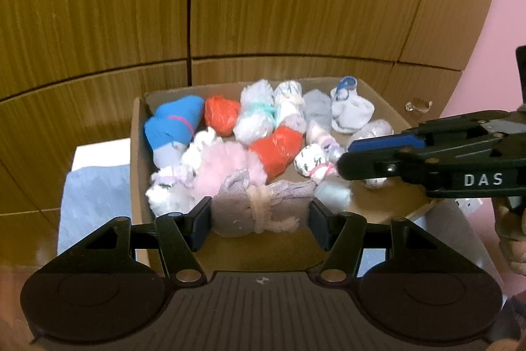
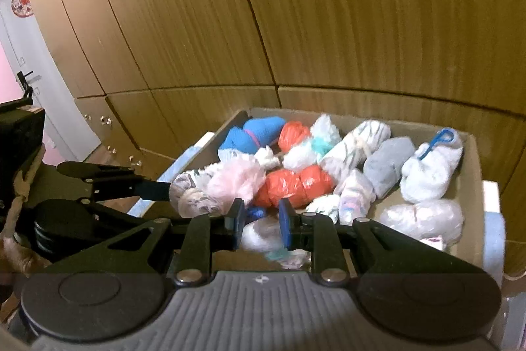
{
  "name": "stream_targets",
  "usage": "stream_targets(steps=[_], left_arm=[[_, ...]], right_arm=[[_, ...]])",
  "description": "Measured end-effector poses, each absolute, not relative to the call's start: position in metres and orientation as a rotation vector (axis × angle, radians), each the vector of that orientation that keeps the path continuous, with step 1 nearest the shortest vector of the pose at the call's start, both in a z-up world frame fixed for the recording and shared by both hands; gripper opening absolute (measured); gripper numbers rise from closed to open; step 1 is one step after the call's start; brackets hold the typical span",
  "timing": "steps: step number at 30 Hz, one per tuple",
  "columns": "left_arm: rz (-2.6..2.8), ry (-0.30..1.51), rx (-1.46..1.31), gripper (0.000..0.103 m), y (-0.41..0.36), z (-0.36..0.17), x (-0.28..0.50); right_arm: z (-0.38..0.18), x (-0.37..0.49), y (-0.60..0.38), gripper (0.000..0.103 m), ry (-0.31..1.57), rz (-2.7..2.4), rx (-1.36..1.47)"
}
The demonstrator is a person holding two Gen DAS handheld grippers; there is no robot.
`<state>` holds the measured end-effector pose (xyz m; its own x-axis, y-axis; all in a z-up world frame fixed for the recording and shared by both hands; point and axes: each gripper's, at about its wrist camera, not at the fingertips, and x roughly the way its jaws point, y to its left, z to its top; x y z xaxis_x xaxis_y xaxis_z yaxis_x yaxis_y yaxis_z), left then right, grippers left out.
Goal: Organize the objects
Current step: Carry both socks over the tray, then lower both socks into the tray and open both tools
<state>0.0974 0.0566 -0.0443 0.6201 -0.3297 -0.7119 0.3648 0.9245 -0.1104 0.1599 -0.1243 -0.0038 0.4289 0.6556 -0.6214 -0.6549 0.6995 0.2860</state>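
Note:
A cardboard box holds several tied bundles of cloth and plastic: blue, red, pink, white. My left gripper is shut on a grey-mauve rolled cloth bundle tied with a peach fuzzy band, held over the box's near edge. My right gripper comes in from the right over the box's front right part, its fingers together with nothing between them. In the right wrist view its pads frame a white plastic bundle lying below in the box. The left gripper shows at the left.
Wooden cabinet doors rise right behind the box. A blue-grey cloth lies on a white surface left of the box. A small clear glass object sits beyond the box's right corner. A person's hand holds the right gripper. A white door stands at far left.

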Motion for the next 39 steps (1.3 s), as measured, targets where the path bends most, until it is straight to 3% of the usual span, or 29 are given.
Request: stream_targets(steps=[28, 39], left_arm=[[-0.324, 0.857, 0.076, 0.072, 0.035, -0.083, 0.105], [-0.315, 0.858, 0.077, 0.088, 0.027, -0.078, 0.099]], right_arm=[[-0.03, 0.162, -0.125, 0.024, 0.835, 0.797, -0.07], [-0.026, 0.155, -0.129, 0.025, 0.839, 0.775, -0.076]])
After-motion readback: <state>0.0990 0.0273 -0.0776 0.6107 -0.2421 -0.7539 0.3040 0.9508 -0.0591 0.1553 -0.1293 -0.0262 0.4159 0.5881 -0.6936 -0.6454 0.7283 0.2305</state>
